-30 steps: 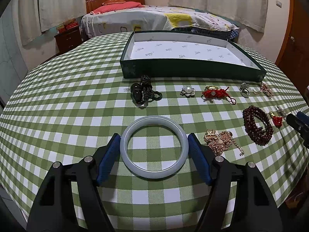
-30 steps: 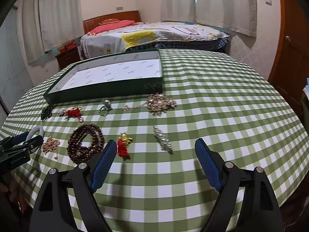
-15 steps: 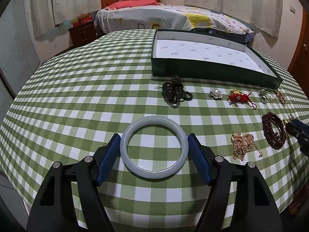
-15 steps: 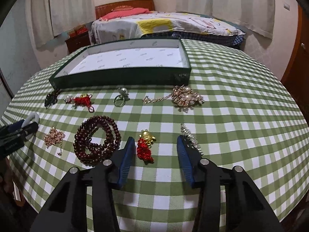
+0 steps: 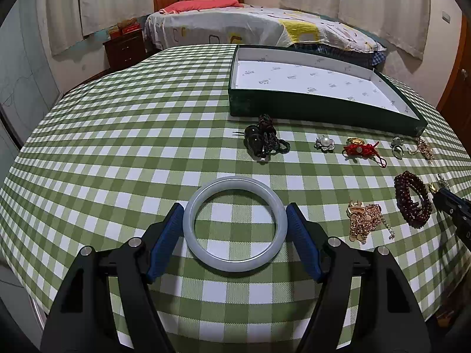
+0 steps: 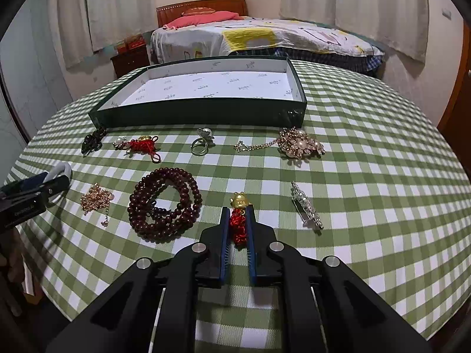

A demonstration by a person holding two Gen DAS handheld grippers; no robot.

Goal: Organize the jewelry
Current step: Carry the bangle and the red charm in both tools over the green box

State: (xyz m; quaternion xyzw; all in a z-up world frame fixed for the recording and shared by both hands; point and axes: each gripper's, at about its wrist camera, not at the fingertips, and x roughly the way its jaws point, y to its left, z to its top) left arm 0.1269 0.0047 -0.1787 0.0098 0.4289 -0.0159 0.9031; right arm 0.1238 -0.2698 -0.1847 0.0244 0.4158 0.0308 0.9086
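Here, working outward from the table's near edge:
- the right gripper has just been closing and now pinches the red knotted charm; lift straight up so its gold bead clears the wooden bead bracelet beside it
- the left gripper clasps the pale jade bangle by its outer rim, wide-set; keep it level
- the green tray waits empty toward the far edge, behind the row of rings and brooches

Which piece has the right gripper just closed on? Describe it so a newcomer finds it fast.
Start at the green box on the checked tablecloth. Nearer the camera, right of the dark red bead bracelet, lies a red knotted charm pinched in the right gripper. Only it has a gold figure on top.
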